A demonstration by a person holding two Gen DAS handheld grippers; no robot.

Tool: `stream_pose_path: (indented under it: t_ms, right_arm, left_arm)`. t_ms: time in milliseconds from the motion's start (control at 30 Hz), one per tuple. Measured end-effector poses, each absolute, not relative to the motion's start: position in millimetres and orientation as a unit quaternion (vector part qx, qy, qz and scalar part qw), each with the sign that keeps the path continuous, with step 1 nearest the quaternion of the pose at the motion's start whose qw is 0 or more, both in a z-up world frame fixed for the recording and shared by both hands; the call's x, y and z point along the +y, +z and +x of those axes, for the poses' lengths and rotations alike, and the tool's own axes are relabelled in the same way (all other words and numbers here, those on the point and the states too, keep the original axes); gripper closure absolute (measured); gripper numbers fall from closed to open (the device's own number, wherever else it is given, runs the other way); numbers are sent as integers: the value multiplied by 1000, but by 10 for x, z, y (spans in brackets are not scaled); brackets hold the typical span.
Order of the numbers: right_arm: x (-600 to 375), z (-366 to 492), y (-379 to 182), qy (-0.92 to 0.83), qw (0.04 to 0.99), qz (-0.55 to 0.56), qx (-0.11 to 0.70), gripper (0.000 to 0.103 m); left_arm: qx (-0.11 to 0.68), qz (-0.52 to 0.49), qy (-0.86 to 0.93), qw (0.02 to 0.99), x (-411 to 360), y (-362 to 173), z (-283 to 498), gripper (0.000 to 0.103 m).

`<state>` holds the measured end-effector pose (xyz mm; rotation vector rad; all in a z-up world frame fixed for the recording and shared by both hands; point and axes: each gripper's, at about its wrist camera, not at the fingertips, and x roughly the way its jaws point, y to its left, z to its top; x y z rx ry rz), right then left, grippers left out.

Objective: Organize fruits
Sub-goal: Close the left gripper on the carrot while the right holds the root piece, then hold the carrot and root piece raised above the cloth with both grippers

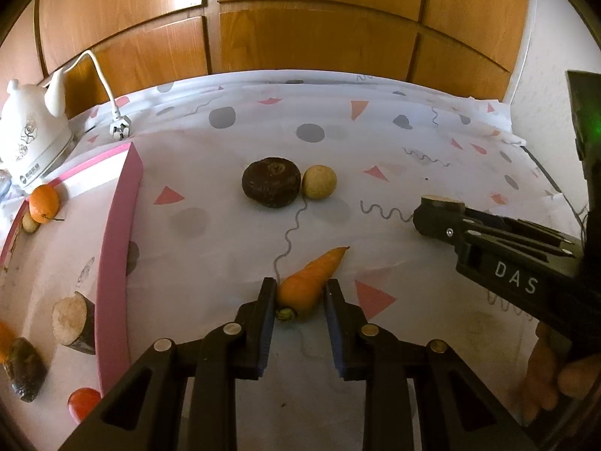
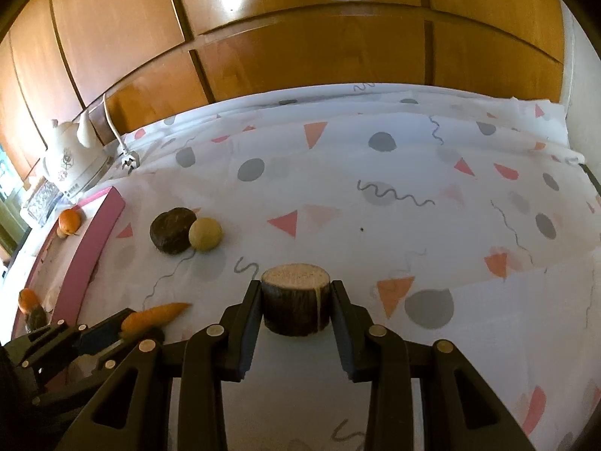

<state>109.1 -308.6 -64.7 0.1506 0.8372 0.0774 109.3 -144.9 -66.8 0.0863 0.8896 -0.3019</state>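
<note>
My left gripper (image 1: pixel 300 289) has its jaws around the thick end of an orange carrot (image 1: pixel 310 282) lying on the patterned cloth; the left pad touches it, a small gap shows at the right pad. My right gripper (image 2: pixel 296 300) is shut on a dark-skinned cut chunk with a pale flat top (image 2: pixel 296 298); it also shows in the left wrist view (image 1: pixel 439 206). A dark round root (image 1: pixel 271 182) and a pale yellow ball-shaped fruit (image 1: pixel 319 182) sit side by side, touching, mid-table. The carrot also shows in the right wrist view (image 2: pixel 154 315).
A pink-rimmed tray (image 1: pixel 116 248) at the left holds an orange (image 1: pixel 44 203), a cut chunk (image 1: pixel 73 323), a dark piece (image 1: pixel 24 370) and a red fruit (image 1: pixel 82 402). A white kettle (image 1: pixel 32 139) and plug (image 1: pixel 119 129) stand behind it. Wooden cabinet doors (image 1: pixel 300 37) back the table.
</note>
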Motion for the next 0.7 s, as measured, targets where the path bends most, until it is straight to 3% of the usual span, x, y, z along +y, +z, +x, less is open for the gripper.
stream_pose_path:
  t_ms: [700]
  right_arm:
    - [-3120, 1087, -700, 38, 909, 95, 404, 67]
  left_arm:
    - [414, 38, -147, 898, -1440, -677, 1052, 77]
